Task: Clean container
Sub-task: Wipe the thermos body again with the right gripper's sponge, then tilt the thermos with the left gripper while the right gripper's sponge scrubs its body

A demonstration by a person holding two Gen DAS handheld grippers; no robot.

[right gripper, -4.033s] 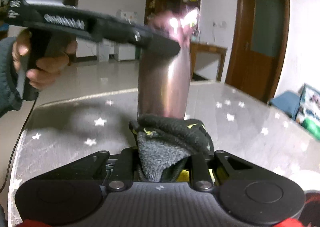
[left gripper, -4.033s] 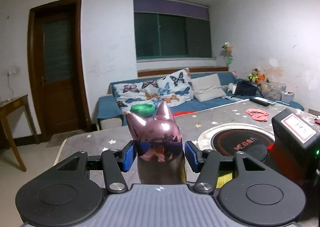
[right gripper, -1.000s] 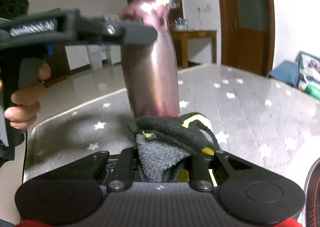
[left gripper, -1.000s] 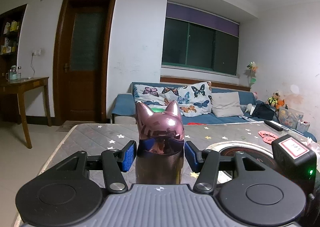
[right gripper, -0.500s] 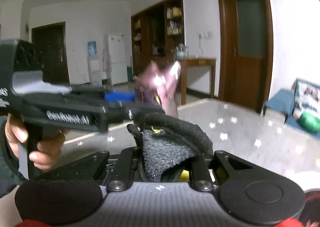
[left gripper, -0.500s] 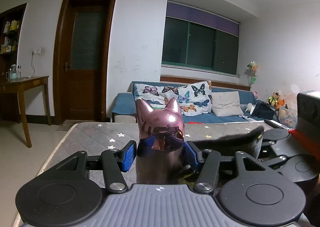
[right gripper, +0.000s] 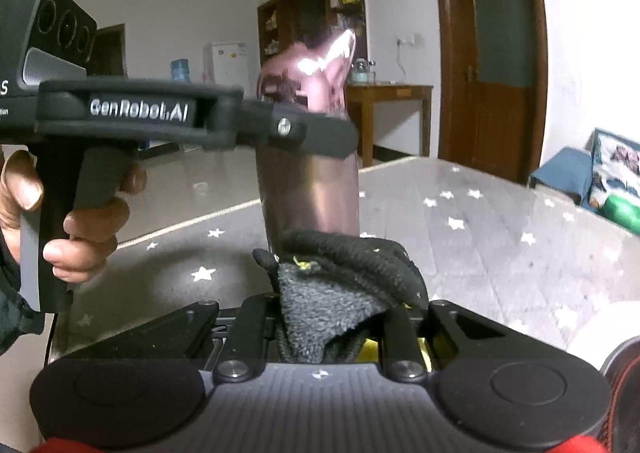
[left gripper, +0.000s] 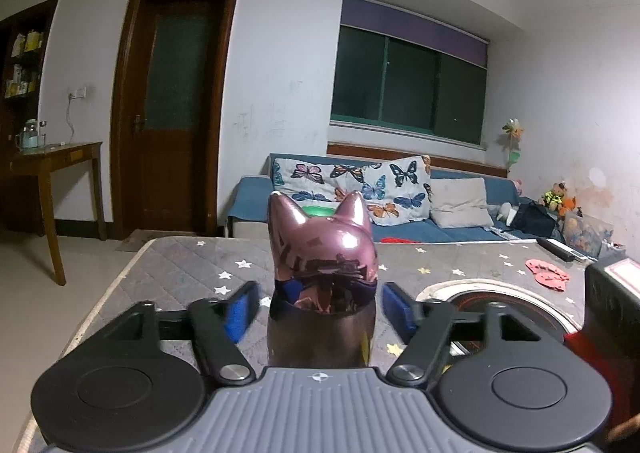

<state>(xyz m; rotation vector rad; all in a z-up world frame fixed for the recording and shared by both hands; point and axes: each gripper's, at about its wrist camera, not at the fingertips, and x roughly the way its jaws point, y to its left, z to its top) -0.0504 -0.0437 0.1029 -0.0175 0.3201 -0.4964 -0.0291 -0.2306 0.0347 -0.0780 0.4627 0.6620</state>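
My left gripper (left gripper: 322, 309) had just been opening, its blue pads (left gripper: 240, 311) standing clear of the pink cat-eared container (left gripper: 322, 273) upright between them on the star-patterned counter (left gripper: 192, 269). My right gripper (right gripper: 332, 327) was clamped on the dark cloth (right gripper: 336, 285), the container at its twelve o'clock, just beyond the cloth. The risk, as I judged it: with nothing bracing the tall, narrow container, a sideways wipe could tip it (its polished surface looked slippery), or a spreading pad could nudge it off balance.

The bottle's (left gripper: 322, 317) base was hidden behind the hand-held gripper's (left gripper: 320, 311) body; the cloth (right gripper: 332, 293) covered it in the right view.
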